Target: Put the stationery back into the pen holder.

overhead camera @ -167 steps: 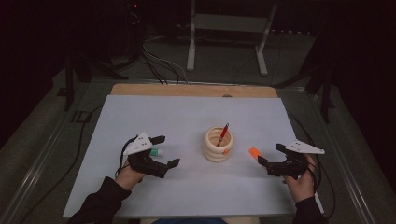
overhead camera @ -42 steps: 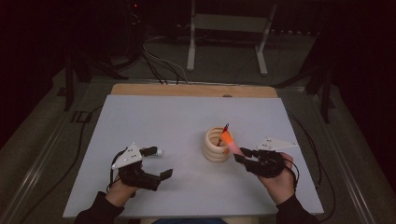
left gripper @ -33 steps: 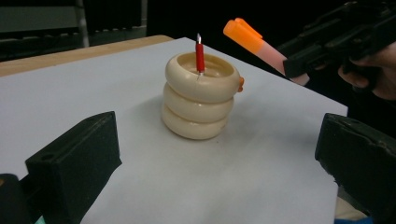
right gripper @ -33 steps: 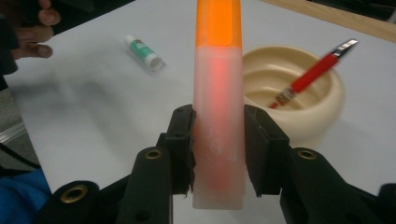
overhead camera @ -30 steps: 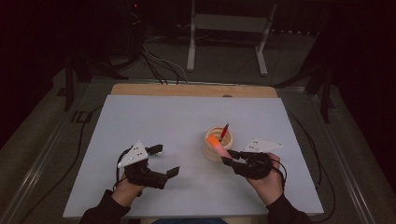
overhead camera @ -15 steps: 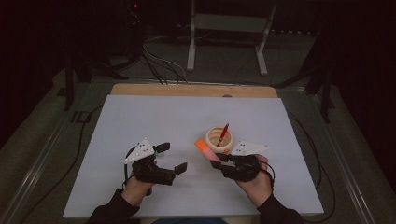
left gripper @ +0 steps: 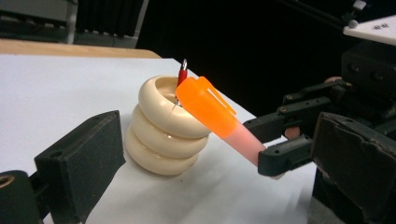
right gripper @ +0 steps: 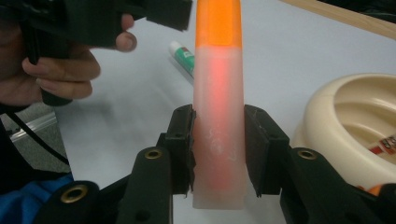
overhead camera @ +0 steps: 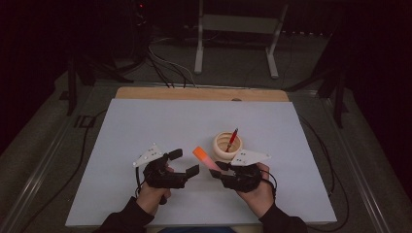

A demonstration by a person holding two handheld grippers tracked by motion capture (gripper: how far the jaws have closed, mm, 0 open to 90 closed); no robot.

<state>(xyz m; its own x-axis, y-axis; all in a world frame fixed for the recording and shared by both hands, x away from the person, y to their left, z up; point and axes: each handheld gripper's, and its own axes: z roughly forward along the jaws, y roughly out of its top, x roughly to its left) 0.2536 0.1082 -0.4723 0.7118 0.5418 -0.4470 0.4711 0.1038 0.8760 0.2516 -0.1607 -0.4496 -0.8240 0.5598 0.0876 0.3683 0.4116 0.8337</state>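
**A:** Highlighter (overhead camera: 206, 158) with the orange cap is clamped in the right gripper (overhead camera: 219, 169), pads pressed on both sides of its pale barrel, cap end pointing up and toward the left gripper (overhead camera: 184, 162).

**B:** Yep, it's off the table (overhead camera: 145, 121), just beside that cream ring-stack holder (overhead camera: 226, 146) with the red pen (overhead camera: 232, 139) poking out. What about the left one?

**A:** Jaws spread wide, nothing in them. In the left gripper view the highlighter (left gripper: 219, 116) sits out ahead between them, not touching.

**B:** Also a little green-and-white tube (right gripper: 183, 56) lying on the table in the right gripper view.
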